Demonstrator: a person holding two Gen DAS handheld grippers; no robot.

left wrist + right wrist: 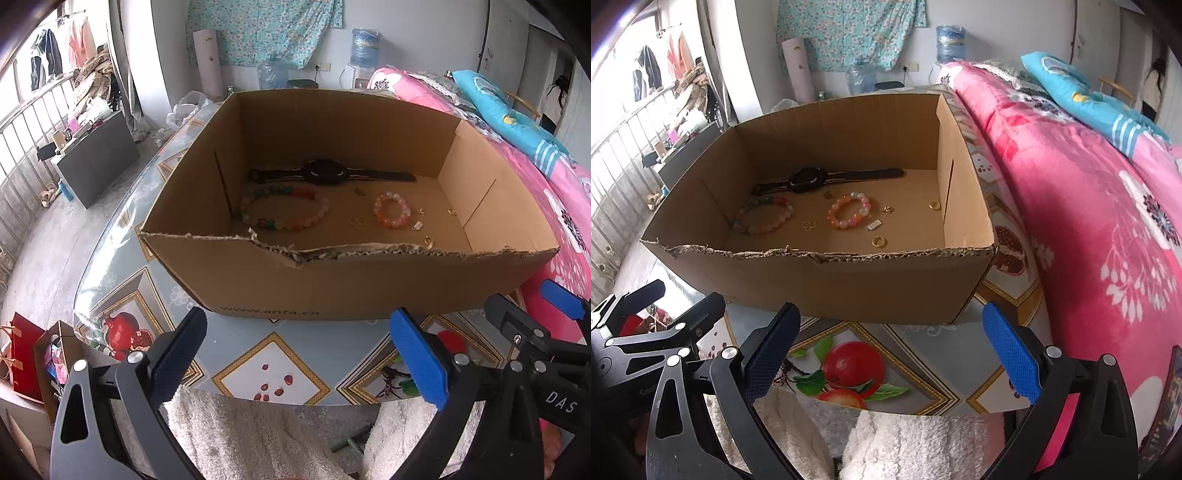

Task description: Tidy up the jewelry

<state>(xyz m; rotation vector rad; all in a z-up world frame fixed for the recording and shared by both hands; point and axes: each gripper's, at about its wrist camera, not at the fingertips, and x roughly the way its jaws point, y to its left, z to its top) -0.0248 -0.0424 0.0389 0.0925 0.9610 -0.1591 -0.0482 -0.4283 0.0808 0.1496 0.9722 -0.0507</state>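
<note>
Cardboard box [332, 280] with a torn near rim sits on the tabletop [273, 343], a bare strip of cloth left before it; a pink quilt [1089, 206] crowds its right side. Inside lie one black watch [809, 180], two bead bracelets [849, 215] and several small gold pieces. Left tongs [299, 354] and right tongs [892, 350] hover side by side short of the box, both spread apart, empty.
</note>
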